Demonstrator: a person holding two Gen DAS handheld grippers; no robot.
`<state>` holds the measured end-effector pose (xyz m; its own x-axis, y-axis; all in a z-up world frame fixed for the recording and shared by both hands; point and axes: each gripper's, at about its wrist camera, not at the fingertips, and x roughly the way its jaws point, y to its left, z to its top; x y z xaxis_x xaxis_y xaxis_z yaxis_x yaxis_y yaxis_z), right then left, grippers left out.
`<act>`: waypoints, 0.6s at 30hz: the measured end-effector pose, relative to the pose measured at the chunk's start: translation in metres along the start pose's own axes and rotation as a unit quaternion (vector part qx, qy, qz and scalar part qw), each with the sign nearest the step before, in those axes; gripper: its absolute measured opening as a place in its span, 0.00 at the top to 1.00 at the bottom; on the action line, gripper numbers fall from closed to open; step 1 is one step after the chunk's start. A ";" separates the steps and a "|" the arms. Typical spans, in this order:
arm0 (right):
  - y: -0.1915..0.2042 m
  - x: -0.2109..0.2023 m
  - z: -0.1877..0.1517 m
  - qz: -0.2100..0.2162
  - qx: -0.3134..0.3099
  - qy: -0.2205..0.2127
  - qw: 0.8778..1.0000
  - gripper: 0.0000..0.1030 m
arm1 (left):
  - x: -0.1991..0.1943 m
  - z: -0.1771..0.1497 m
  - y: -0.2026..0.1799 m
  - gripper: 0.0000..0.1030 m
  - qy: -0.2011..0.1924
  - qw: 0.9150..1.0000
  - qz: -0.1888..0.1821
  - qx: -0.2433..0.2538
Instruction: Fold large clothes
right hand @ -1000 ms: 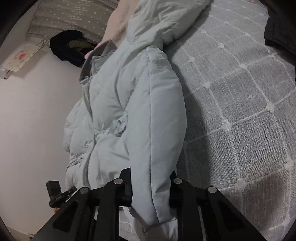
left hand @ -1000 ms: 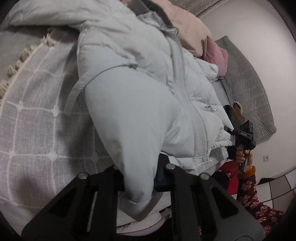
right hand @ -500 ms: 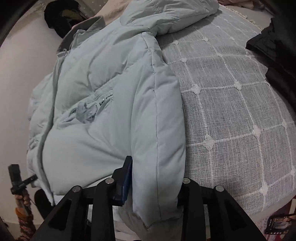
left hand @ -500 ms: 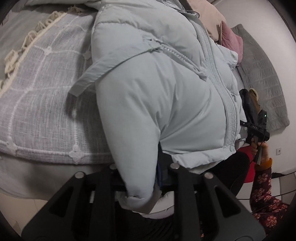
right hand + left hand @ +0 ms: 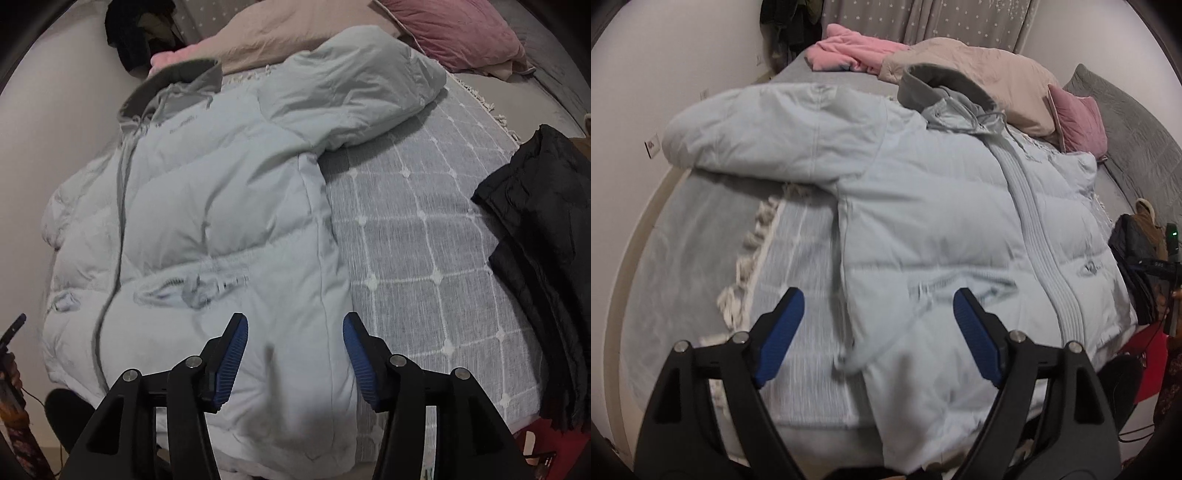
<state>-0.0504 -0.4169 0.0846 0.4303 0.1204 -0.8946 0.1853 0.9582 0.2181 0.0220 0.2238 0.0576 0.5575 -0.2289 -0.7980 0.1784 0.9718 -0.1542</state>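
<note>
A pale blue puffer jacket (image 5: 942, 229) lies front up on the bed, zipped, its sleeves spread out to both sides and its hood at the far end. It also shows in the right wrist view (image 5: 207, 221). My left gripper (image 5: 873, 321) is open and empty, above the jacket's lower left hem. My right gripper (image 5: 293, 345) is open and empty, above the jacket's lower right hem. Neither gripper touches the cloth.
The jacket rests on a grey checked blanket (image 5: 424, 240) with a fringed edge (image 5: 750, 258). A folded black garment (image 5: 543, 229) lies on the right. A beige quilt (image 5: 982, 74), pink pillows (image 5: 1078, 122) and a pink garment (image 5: 849, 55) lie at the head. Walls stand at both sides.
Both grippers have let go of the jacket's bottom hem and opened. They have pulled back and up, and the jacket now lies flat on the bed.
</note>
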 end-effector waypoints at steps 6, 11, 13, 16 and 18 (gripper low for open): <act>-0.025 0.004 0.067 -0.006 0.025 -0.046 0.999 0.33 | 0.039 0.055 -0.041 0.19 0.000 1.000 0.004 0.026; -0.064 0.016 0.121 -0.011 0.081 -0.074 0.994 0.32 | 0.074 0.097 -0.102 0.19 0.003 0.997 -0.027 0.076; -0.081 0.025 0.143 -0.006 0.098 -0.082 0.992 0.32 | 0.089 0.113 -0.123 0.19 0.004 0.995 -0.043 0.088; -0.110 0.043 0.173 -0.020 0.119 -0.089 0.989 0.31 | 0.110 0.130 -0.150 0.19 0.003 0.993 -0.054 0.101; -0.136 0.059 0.192 -0.030 0.140 -0.092 0.985 0.31 | 0.123 0.134 -0.167 0.19 0.004 0.992 -0.061 0.110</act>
<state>0.1192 -0.5903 0.0769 0.5591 -0.0082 -0.8291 0.4414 0.8494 0.2893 0.1693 0.0254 0.0628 0.5149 -0.3432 -0.7855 0.4168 0.9010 -0.1203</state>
